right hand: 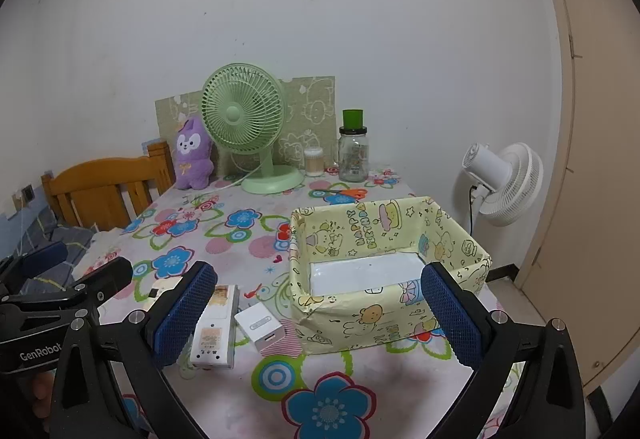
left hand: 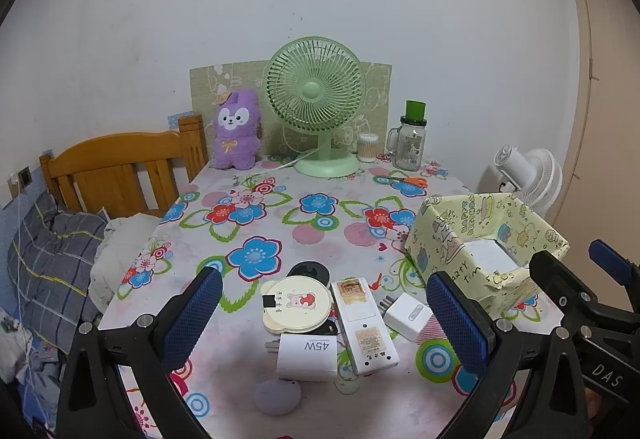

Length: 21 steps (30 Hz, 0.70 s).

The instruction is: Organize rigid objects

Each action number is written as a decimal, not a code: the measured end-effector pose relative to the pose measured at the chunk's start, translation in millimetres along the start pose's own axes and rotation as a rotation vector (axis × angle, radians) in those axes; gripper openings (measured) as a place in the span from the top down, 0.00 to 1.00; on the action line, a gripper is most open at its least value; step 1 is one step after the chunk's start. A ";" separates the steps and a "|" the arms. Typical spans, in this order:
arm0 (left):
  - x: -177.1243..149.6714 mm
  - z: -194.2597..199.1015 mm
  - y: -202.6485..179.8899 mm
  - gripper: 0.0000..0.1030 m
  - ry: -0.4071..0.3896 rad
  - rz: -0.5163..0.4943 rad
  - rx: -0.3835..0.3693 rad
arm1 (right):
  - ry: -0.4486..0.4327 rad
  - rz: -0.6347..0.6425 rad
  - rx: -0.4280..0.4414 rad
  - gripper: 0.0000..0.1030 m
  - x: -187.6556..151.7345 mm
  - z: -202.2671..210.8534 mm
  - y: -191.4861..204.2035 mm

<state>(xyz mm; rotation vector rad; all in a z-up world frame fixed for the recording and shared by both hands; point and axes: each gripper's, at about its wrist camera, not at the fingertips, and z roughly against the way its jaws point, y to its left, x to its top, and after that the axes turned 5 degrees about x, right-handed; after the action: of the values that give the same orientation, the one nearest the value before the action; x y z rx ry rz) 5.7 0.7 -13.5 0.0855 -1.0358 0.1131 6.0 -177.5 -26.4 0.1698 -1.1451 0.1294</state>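
Observation:
A cluster of small rigid items lies on the floral table near its front: a round cream mirror case [left hand: 298, 304], a white 45W charger [left hand: 307, 357], a long white power strip [left hand: 365, 325] [right hand: 214, 327], a small white charger [left hand: 409, 316] [right hand: 260, 325], a black disc [left hand: 309, 271] and a pale round puck [left hand: 278, 396]. A yellow paper-wrapped box [right hand: 390, 275] [left hand: 486, 247] stands open and empty to their right. My left gripper [left hand: 324, 319] is open above the cluster. My right gripper [right hand: 316, 313] is open in front of the box.
At the back stand a green desk fan [left hand: 318, 107], a purple plush [left hand: 236, 129], a cotton-swab tub [left hand: 368, 147], a glass jar with a green lid [left hand: 410, 137] and orange scissors [left hand: 408, 181]. A wooden bed headboard [left hand: 120, 167] is left; a white floor fan [right hand: 506, 183] is right.

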 end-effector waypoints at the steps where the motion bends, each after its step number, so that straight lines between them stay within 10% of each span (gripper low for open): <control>1: -0.7 -0.5 0.2 0.00 0.001 0.001 -0.002 | -0.004 -0.004 0.000 0.00 0.0 -0.1 -0.2; 21: -3.5 -1.4 -1.5 0.00 -0.004 0.001 0.003 | -0.019 -0.017 0.010 0.00 2.9 4.2 0.7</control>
<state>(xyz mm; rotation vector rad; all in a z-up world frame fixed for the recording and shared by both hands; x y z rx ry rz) 5.3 -0.8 -17.3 0.0883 -1.0399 0.1158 3.3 -177.6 -22.0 0.1902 -1.1622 0.1190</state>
